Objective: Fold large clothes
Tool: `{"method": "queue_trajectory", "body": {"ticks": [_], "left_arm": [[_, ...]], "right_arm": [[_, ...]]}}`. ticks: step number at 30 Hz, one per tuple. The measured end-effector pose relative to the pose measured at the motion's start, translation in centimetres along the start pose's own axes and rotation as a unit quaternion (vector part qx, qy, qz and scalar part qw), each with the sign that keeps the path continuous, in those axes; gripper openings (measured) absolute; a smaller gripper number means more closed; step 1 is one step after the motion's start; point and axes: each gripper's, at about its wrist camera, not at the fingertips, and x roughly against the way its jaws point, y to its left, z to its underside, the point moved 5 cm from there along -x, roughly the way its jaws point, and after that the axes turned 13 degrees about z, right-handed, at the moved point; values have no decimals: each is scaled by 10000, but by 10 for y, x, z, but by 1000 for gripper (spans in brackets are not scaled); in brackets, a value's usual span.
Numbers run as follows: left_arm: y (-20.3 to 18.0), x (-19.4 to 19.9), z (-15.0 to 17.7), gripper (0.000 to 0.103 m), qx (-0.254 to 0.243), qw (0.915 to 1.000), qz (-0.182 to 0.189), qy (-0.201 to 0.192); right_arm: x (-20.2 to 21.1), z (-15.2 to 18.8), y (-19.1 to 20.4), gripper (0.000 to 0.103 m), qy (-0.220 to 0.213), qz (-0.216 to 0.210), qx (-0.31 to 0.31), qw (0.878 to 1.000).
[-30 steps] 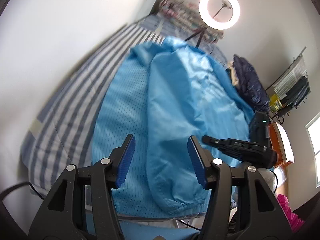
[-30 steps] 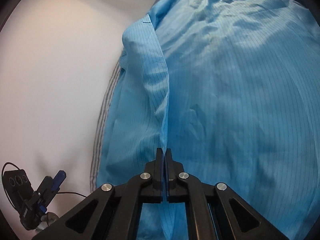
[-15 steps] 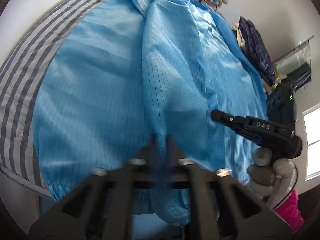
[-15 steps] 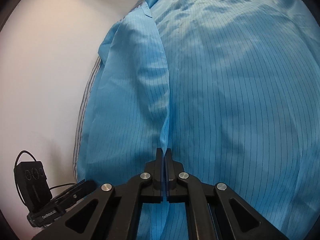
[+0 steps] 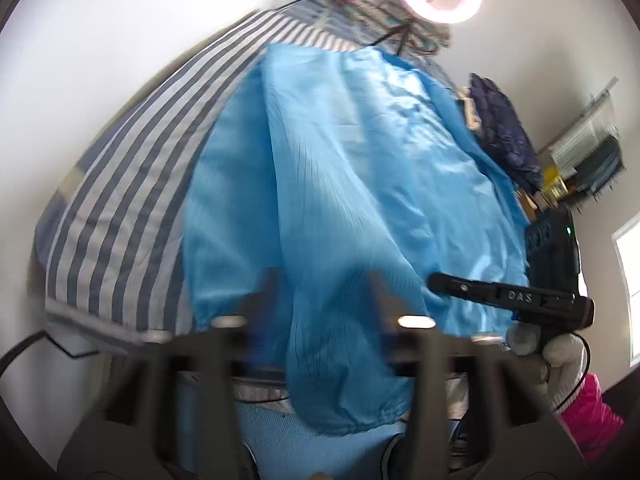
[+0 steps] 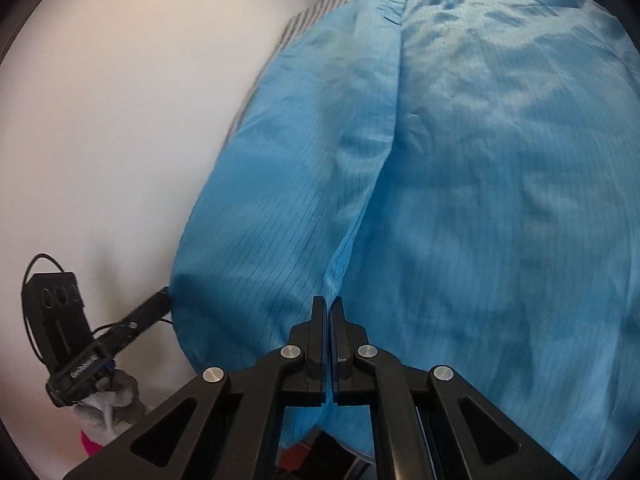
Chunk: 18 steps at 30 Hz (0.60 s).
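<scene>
Garment [image 5: 360,184], blue, lies on striped bed [image 5: 132,200]; side fold in hand. Right tongs [image 6: 328,312] clamp its front edge; left tongs [image 5: 324,320] are opening, blurred, sleeve fabric between them, ungripped. Next: carry the edge across.

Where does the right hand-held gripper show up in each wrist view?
Left wrist: right hand-held gripper enters from the right edge, over the blue garment.
Right wrist: bottom centre, jaws shut on a garment fold.
Shared landmark: the striped sheet beside the garment.

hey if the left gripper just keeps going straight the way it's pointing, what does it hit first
Most likely the blue garment: its sleeve cuff hangs between the opening, blurred fingers of the left gripper, over the striped bed. Depth is unclear.
</scene>
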Motion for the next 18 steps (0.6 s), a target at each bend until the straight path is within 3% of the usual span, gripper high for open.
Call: {"method": "queue_trajectory", "body": {"ticks": [10,14,17,18], "left_arm": [[29,-36,-3,53,506,9980,-213,326],[32,-51,-7,34,709,9965,-134,426],[31,-51,-16,34,698,9970,-46,338],[32,-52,-19,29,676,9971,-50,337]], "right_arm": [[-27,-10,6,0,148,154,4,9998],[-25,-11,4,0,144,122,50,9998],[-26,-14,2,0,148,89,32,9998],[-20,-7,-3,0,149,81,35,9998]]}}
